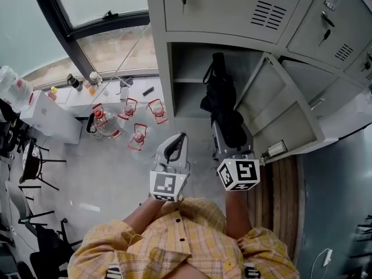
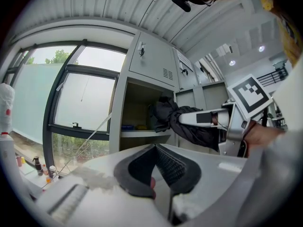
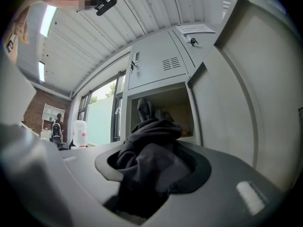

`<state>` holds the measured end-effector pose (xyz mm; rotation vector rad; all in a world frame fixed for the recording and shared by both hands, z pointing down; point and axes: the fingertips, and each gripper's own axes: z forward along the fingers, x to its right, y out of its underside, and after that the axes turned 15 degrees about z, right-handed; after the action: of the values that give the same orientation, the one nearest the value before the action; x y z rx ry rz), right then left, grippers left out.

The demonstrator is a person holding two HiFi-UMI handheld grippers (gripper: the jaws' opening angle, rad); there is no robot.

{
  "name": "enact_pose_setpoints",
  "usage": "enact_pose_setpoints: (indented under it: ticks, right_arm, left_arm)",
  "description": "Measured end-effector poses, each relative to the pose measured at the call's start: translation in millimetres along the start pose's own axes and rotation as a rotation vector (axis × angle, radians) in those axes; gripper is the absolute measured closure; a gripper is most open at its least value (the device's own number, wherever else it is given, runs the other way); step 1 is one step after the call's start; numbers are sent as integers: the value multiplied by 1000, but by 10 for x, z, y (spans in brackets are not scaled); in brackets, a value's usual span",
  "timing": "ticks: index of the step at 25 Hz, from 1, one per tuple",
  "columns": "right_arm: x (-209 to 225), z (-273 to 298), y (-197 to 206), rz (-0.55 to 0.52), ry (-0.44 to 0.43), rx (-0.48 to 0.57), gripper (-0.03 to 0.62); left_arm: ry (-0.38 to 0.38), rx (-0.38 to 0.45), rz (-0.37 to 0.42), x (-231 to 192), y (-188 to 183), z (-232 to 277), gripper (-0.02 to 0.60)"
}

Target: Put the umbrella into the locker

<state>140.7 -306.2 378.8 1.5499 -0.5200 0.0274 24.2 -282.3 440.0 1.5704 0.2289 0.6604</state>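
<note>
Left gripper (image 1: 182, 136): fingers together at the tips with nothing between them. It is carried level beside the right gripper, apparently spare for now. The left forearm reaches forward from the yellow plaid shirt (image 1: 174, 243).

Right gripper (image 1: 225, 131): fingers clamped on the black folded umbrella (image 1: 222, 100). In the right gripper view, bunched fabric fills the gap between the pads. The grip sits low on the bundle, so most of the length runs out ahead of the fingers, probably so the far end goes in first. This gripper also points level, with the forearm extended and aimed at the opening.

Ahead of the fingers is the grey locker (image 1: 164, 68). One compartment is open, and its door (image 1: 279, 106) is swung out to the right of the right fingers, leaving a straight path in. The umbrella's far end, with its strap loop, is at the compartment mouth, but I cannot tell whether it is inside yet. A shelf (image 2: 142, 132) crosses the compartment beyond the tips, with small blue and yellow items on it.

Judgement: carry-in stage, umbrella not yet released.
</note>
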Motion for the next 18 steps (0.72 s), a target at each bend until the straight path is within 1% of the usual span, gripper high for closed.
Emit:
enact_pose_setpoints:
  ticks: [7, 18]
  right_arm:
    - [17, 404, -141, -20, -4, 43, 375]
    - [116, 873, -295, -46, 20, 83, 372]
  left_arm:
    - [-2, 8, -2, -155, 25, 155, 586]
    - [0, 20, 0, -319, 44, 304, 586]
